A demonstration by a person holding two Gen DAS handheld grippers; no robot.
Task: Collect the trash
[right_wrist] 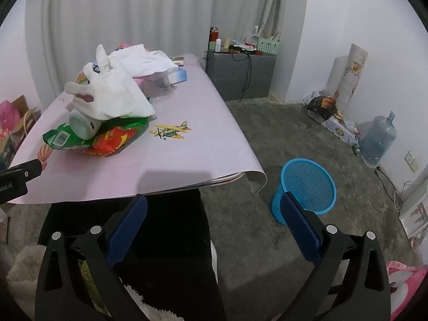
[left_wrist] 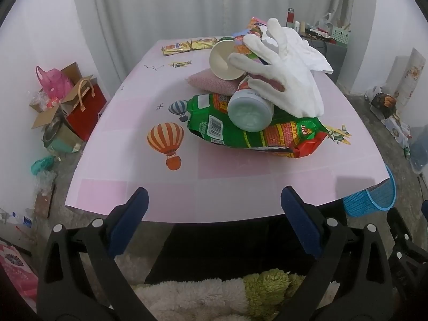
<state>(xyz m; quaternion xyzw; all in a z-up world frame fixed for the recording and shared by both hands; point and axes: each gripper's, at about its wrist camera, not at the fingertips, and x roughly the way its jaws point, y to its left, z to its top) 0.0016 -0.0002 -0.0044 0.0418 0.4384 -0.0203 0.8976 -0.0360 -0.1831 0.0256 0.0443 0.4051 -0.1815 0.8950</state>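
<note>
Both grippers sit nearest the lens, short of the near edge of the pink tabletop (left_wrist: pixel 112 160). On the left gripper (left_wrist: pixel 214 214) the 2 blue-padded fingers (left_wrist: pixel 128 222) stand wide apart and hold nothing; the right gripper (right_wrist: pixel 214 219) is likewise spread and bare, one of its fingers (right_wrist: pixel 299 230) overlapping the blue mesh bin (right_wrist: pixel 307 187) in the right wrist view. That bin stands on the grey floor (right_wrist: pixel 294 133) just beside the tabletop's near right corner.

Trash lies heaped in the middle of the tabletop. At the bottom is a crumpled green and red snack bag (left_wrist: pixel 254 133). A plastic bottle (left_wrist: pixel 250 112) lies on its side on the bag, its base toward the left camera. A white glove (left_wrist: pixel 289 80) is draped over the bottle, fingers splayed. Behind it a paper cup (left_wrist: pixel 224 60) is tipped over, its mouth facing the camera, resting against a pink sponge (left_wrist: pixel 211 83). A white cloth (right_wrist: pixel 141 61) sits further back.
</note>
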